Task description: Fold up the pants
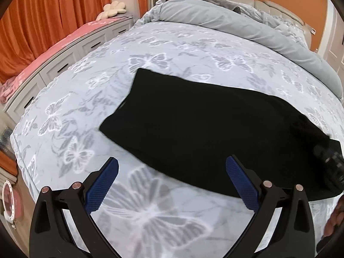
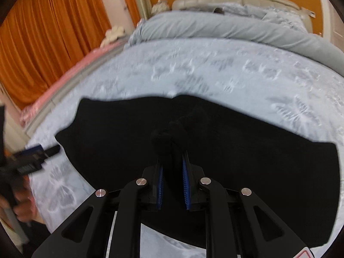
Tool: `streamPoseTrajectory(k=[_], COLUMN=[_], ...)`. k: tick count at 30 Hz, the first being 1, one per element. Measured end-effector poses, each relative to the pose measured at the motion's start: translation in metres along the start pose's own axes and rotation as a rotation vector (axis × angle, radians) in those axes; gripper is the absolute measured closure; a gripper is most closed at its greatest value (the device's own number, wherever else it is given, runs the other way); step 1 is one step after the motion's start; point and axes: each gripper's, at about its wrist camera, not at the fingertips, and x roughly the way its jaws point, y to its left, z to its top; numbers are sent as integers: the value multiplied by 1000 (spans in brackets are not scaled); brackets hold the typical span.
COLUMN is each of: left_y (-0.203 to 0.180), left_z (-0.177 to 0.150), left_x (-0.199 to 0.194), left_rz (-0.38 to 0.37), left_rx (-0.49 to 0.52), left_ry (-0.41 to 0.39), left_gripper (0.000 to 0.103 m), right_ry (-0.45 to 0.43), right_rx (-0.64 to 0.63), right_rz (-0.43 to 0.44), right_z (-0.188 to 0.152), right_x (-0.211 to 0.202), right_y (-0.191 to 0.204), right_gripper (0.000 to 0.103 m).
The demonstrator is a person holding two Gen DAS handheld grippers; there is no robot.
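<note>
Black pants [image 1: 206, 129] laid flat on the butterfly-print bedspread [image 1: 150, 49], already doubled into one long dark band. Long axis running left to right across the near part of the bed, far-left end at a squared corner, right end passing out toward the right gripper.

Left gripper [image 1: 172, 180]: jaws spread wide, nothing between the blue pads [image 1: 101, 187]. Positioned just near of the band's near edge, above bare bedspread, right-hand pad overlapping the black cloth in the left wrist view. Contact with the fabric not determinable.

Right gripper [image 2: 174, 178]: jaws drawn narrow and clamped on a bunched ridge of the pants [image 2: 193, 150], cloth gathered upward between the pads [image 2: 186, 185]. Location roughly mid-band on the near side, fabric extending well to either side of the tool in the right wrist view.

Governing relation for the coming move: free left end of the band lying far-left of the left gripper, closer to that tool than to the right one. Likely next step, as a judgement only: closing of the left tool on the near edge or left end, then carrying of that end along the long axis toward the right to shorten the band. Risk: thick doubled layers slipping from a shallow pinch, upper layer sliding off the lower.

Rolled grey duvet [image 1: 247, 28] lying well apart at the far side, clear of the work area.
</note>
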Motion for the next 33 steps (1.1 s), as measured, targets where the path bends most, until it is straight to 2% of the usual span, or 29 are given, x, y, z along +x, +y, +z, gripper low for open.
streamPoseTrajectory(k=[3,4,6,8,10,11,13,14,17,20,24,26,27,28,29,30,32,33], left_y=[20,31,54,76,103,113,124,127,126,121,111,104,101,99,95,92,83,78], left_z=[1,3,7,9,9,9,10,11,10,8,12,13,13,13,14,15,19,20], left_x=[5,10,21,32,45,49,56,58,70,87,92,95,95,94,94,95,95,92], left_rz=[-8,-28,-72,-105,-135,-138,-152,-164,-227,-277,-210,-167,-142,-121,-101,-87,-56,-88], left_rx=[-34,-70,-168,-276,-416,-469,-523,-534,-560,-590,-601,-605,-607,-605,-596,-576,-497,-468], left_ry=[21,43,93,134,171,180,187,192,215,253,216,201,188,181,176,173,164,154], left_gripper=[5,5,5,5,5,5,5,5,5,5,5,5,5,5,5,6,42,61], right_ry=[70,55,54,-1,-77,-110,-124,-105,-6,84,161,161,148,130,122,112,80,63], right_rx=[-48,-66,-73,-59,-34,-5,63,150,368,481,480,486,478,458,458,462,429,416], right_rz=[-22,-32,-7,20,-5,-54,-129,-179,-236,-193,-103,-84,-91,-69,-55,-56,-69,-68], right_z=[-14,-17,-14,-8,-3,0,-1,-5,-27,-57,-77,-83,-83,-80,-77,-74,-68,-66], right_x=[25,24,12,-18,-49,-66,-85,-94,-102,-99,-80,-71,-70,-69,-69,-72,-84,-92], right_y=[7,10,11,6,-8,-27,-64,-100,-172,-214,-215,-214,-212,-209,-205,-202,-193,-190], right_gripper=[82,81,65,58,41,30,29,29,29,29,29,27,32,45,68,78,82,84])
